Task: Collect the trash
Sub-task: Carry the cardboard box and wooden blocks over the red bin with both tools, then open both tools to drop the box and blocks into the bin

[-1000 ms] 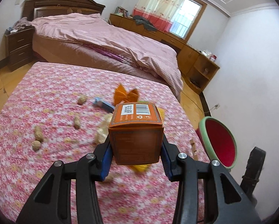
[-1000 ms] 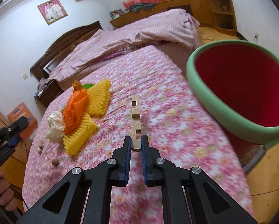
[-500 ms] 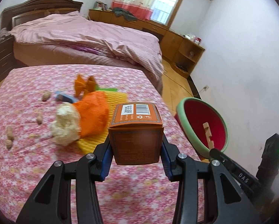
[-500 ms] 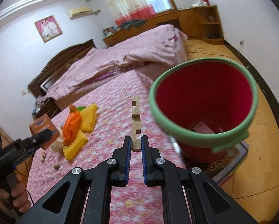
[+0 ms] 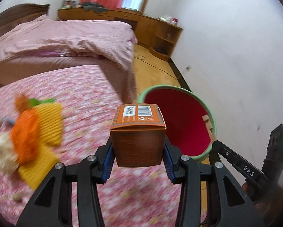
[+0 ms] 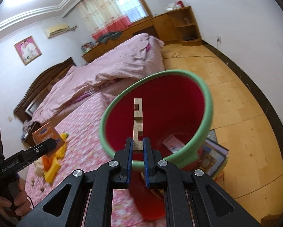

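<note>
The right gripper (image 6: 137, 149) clamps a notched wooden strip (image 6: 138, 123) over the red bin (image 6: 205, 102), probably for dropping, while the left gripper (image 5: 137, 156) grips the orange box (image 5: 138, 134) nearby.

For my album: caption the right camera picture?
Right gripper holds a notched wooden piece over the red bin.

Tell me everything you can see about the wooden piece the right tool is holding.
The wooden piece is a pale, unpainted bar that looks like light wood, with square notches cut into its side. It stands upright, its lower end pinched between the blue-padded fingers of the right tool. Nothing else touches it. It is held over the open mouth of the bin, red inside with a green rim; the left view shows its top just inside that rim.
</note>
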A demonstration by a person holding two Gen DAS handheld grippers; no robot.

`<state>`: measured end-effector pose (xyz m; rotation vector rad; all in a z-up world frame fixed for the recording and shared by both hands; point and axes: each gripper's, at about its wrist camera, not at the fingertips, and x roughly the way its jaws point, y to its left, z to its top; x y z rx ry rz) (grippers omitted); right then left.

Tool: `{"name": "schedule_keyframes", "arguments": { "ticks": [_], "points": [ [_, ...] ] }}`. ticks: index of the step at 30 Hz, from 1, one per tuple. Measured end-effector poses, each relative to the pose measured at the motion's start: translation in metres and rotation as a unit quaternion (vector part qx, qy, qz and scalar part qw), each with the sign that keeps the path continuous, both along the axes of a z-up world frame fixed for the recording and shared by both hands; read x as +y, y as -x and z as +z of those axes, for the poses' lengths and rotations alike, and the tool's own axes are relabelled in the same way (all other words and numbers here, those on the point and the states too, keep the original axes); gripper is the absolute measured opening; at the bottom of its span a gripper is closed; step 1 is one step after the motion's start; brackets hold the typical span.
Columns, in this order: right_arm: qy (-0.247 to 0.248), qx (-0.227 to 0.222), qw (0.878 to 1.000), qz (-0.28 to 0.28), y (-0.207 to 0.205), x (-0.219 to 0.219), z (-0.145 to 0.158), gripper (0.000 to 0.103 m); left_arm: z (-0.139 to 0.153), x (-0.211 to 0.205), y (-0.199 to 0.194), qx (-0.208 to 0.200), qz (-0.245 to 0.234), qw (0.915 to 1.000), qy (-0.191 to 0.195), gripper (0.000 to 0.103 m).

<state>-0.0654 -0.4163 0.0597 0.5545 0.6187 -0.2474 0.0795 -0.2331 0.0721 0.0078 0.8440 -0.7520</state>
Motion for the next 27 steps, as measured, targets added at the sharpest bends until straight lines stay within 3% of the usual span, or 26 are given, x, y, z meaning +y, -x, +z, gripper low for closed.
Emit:
{"name": "schedule_keyframes", "arguments": {
  "ticks": [5,11,24,27],
  "points": [
    [-0.009,-0.003,1.000,-0.012,-0.004,-0.027,-0.004,0.010,-0.005,-0.045,-0.002,-0.008,-0.031,0.9993,-0.021,0.046],
    [-0.013,0.004,1.000,-0.011,-0.014,-0.046,-0.012,0.010,-0.026,-0.078,-0.012,0.014,-0.042,0.9983,-0.038,0.046],
    [-0.023,0.017,1.000,-0.005,-0.027,-0.064,-0.023,0.013,-0.055,-0.113,-0.024,0.044,-0.046,0.9957,-0.068,0.046],
    [-0.025,0.013,1.000,-0.005,-0.026,-0.065,-0.023,0.014,-0.057,-0.121,-0.026,0.047,-0.051,0.9950,-0.072,0.053]
  ]
}}
